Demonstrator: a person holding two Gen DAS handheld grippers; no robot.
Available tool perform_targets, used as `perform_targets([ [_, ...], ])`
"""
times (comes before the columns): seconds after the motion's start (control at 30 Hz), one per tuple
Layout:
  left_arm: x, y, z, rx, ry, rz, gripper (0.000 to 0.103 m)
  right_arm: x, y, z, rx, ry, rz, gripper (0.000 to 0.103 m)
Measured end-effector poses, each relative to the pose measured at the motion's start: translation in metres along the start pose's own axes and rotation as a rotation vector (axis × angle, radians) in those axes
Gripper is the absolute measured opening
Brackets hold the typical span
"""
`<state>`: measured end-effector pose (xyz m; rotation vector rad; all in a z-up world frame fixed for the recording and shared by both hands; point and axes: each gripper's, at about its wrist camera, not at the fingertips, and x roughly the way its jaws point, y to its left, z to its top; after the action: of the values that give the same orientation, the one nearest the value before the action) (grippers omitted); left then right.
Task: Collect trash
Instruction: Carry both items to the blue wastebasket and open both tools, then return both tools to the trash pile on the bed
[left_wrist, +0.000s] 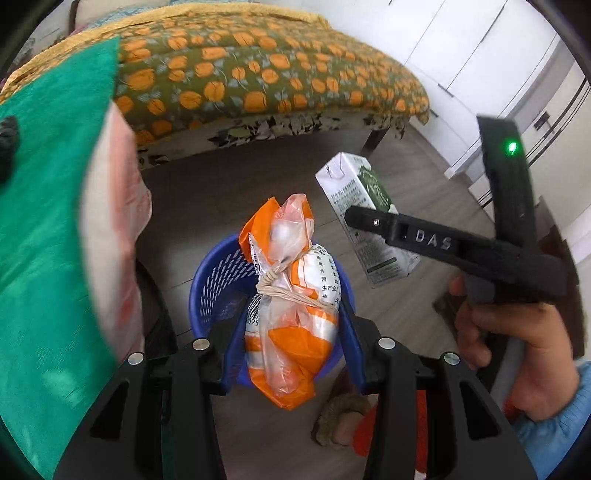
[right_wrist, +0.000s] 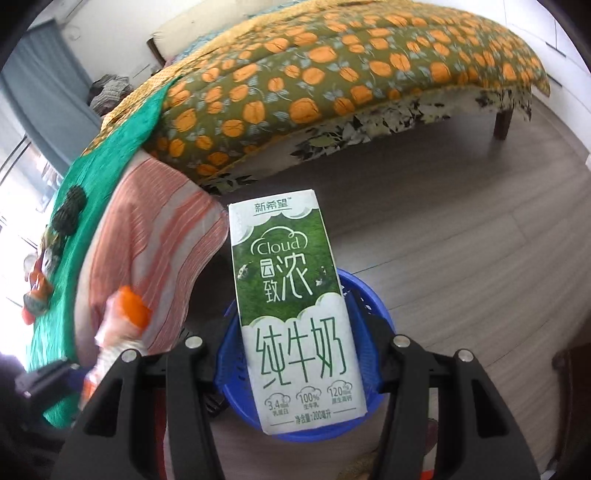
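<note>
Left tool clamps tied plastic bag; right tool clamps milk carton.

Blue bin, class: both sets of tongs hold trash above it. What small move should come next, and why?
Probably open the left tongs to drop the tied orange and white bag. It hangs right over the blue bin, whose mouth shows below it. The right tongs grip the milk carton over the same bin and could release just after.
</note>
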<state>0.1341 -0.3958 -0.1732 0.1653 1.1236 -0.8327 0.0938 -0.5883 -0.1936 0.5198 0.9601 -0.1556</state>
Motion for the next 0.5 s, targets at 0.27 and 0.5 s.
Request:
perform_targets([
  [0.27, 0.039, 0.003, 0.013, -0.023, -0.027, 0.049, 0.074, 0.013, -0.023, 0.008, 0.095, 0.008, 0.034, 0.079],
  [0.5, -0.023, 0.0, 0.009, -0.031, -0.153, -0.033, 0.086, -0.026, -0.019, 0.016, 0.097, -0.115, 0.019, 0.081],
])
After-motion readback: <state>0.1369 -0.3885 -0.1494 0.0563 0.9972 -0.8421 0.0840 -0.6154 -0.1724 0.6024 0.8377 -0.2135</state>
